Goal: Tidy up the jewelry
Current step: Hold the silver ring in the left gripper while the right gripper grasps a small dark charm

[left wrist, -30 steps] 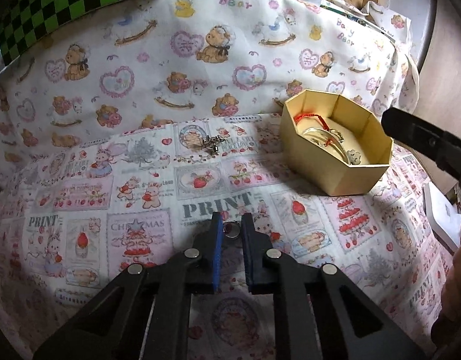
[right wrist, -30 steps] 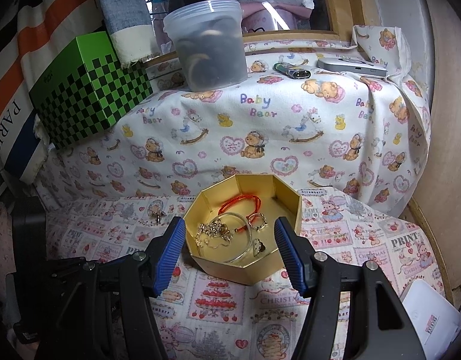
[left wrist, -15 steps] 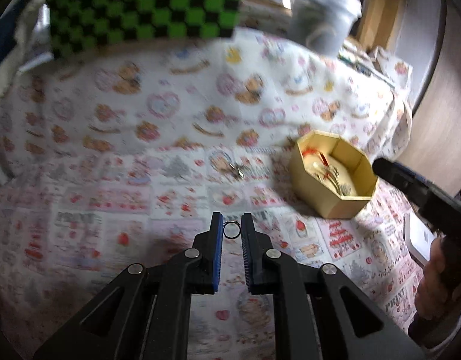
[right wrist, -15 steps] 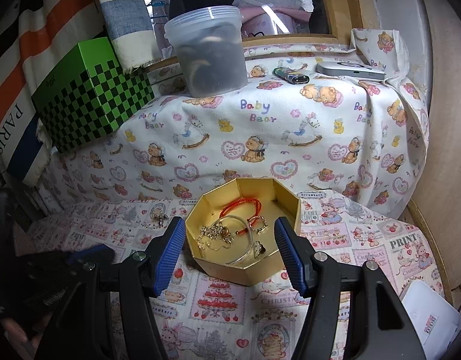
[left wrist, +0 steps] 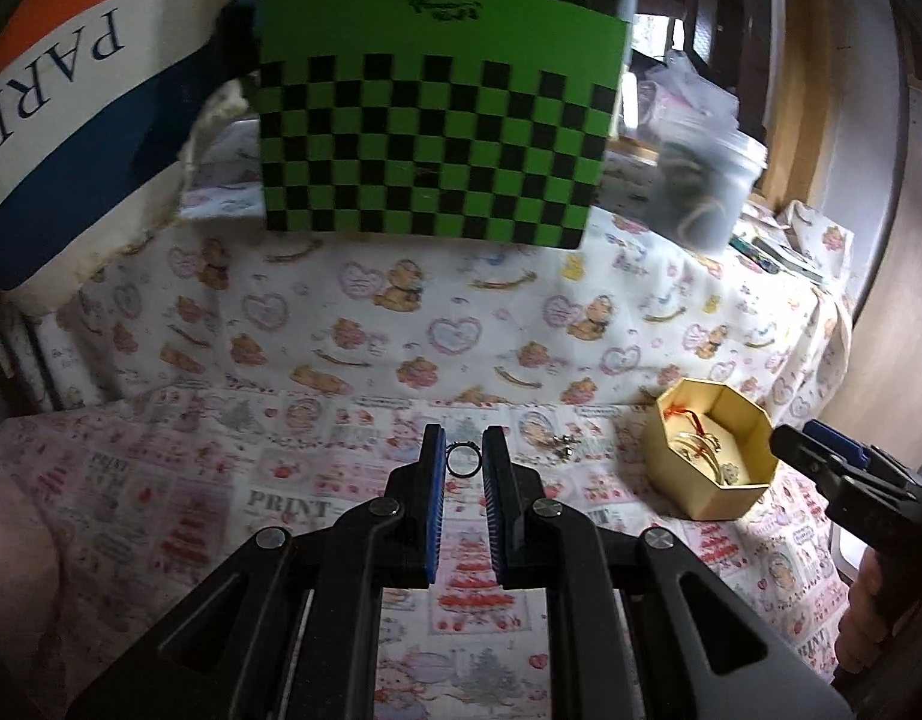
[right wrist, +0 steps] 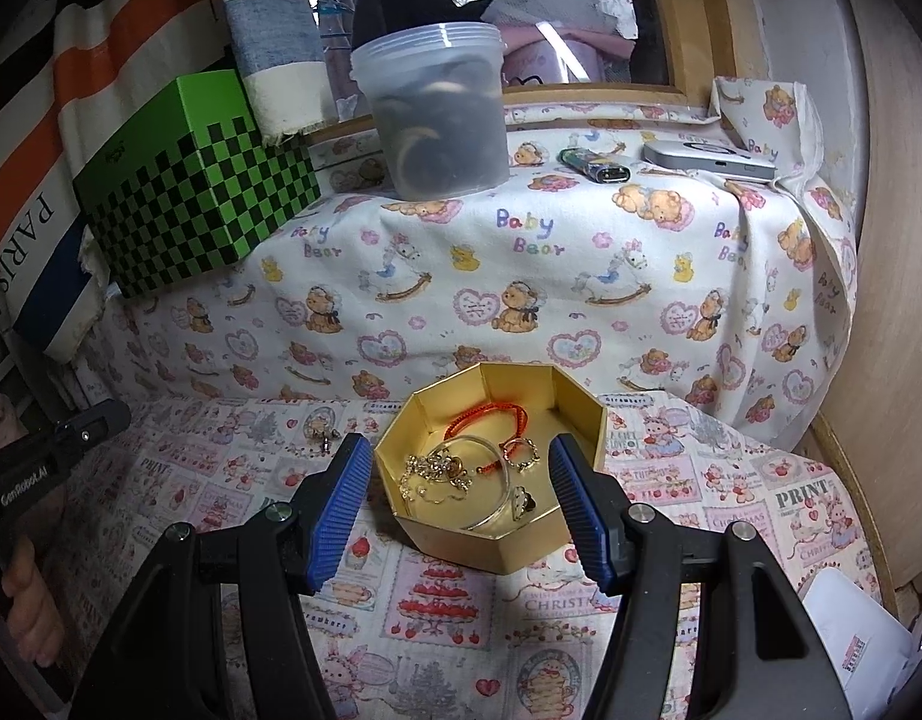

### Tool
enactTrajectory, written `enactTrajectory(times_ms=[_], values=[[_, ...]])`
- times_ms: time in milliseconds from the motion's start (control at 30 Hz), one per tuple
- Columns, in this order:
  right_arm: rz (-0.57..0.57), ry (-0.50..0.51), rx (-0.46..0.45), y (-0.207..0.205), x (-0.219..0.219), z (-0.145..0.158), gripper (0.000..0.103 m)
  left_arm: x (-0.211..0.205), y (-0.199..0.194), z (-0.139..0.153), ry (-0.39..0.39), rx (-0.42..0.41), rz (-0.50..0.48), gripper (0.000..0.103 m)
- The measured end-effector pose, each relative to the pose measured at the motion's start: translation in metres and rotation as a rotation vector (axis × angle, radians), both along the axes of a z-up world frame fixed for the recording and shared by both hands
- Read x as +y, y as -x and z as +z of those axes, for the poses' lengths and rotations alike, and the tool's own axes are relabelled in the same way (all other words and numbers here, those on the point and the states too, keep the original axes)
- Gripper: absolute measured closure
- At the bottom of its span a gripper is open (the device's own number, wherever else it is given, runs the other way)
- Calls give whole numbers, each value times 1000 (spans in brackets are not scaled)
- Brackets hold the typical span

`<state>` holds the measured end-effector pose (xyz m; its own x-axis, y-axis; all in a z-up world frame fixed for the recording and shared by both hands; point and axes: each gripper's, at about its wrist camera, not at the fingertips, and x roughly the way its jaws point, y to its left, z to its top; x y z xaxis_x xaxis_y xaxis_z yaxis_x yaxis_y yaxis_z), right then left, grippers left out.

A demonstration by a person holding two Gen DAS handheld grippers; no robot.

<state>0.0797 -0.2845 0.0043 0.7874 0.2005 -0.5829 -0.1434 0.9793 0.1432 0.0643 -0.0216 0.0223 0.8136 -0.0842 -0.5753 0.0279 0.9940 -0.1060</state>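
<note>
L gripper (left wrist: 463, 461): jaws nearly together, pinching a small ring (left wrist: 463, 459) by its outer rim, held above the printed cloth (left wrist: 161, 492). Judged light, stiff, slippery; rim grip near the pad tips looks marginal, could twist out. R gripper (right wrist: 459, 483): jaws spread wide, empty, either side of the gold octagonal box (right wrist: 490, 552), far right of the ring. L level, pointing far; R angled down.

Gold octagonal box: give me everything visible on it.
The gold octagonal box is an open, lidless tray, apparently glossy gold card, with straight walls and a flat floor. It sits upright on the printed cloth, below the draped ledge. Inside lie a red cord bracelet, a clear bangle, a gold chain and rings. The open right gripper frames it in the right wrist view; contact cannot be told.
</note>
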Motion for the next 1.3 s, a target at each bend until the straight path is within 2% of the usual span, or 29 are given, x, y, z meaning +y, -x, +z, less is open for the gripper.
enactTrajectory(times_ms=[133, 400, 567, 733, 933, 1100, 1200, 1300], values=[[8, 1, -9, 2, 2, 1, 38, 6, 1, -1, -3, -6, 52, 91], [21, 2, -19, 5, 5, 3, 36, 13, -3, -4, -2, 8, 73, 91], [2, -24, -37, 14, 5, 12, 23, 22, -8, -10, -9, 21, 130, 91], [22, -9, -93, 22, 20, 40, 18, 37, -20, -21, -6, 61, 185, 91], [110, -1, -27, -7, 53, 55, 18, 52, -23, -25, 40, 80, 215, 91], [165, 53, 68, -40, 88, 37, 18, 56, -29, -29, 47, 70, 205, 91], [174, 85, 131, -60, 106, 16, 27, 58, -33, -33, 57, 89, 208, 91], [168, 138, 181, -76, 121, -6, 39, 60, -35, -35, 82, 101, 204, 91]])
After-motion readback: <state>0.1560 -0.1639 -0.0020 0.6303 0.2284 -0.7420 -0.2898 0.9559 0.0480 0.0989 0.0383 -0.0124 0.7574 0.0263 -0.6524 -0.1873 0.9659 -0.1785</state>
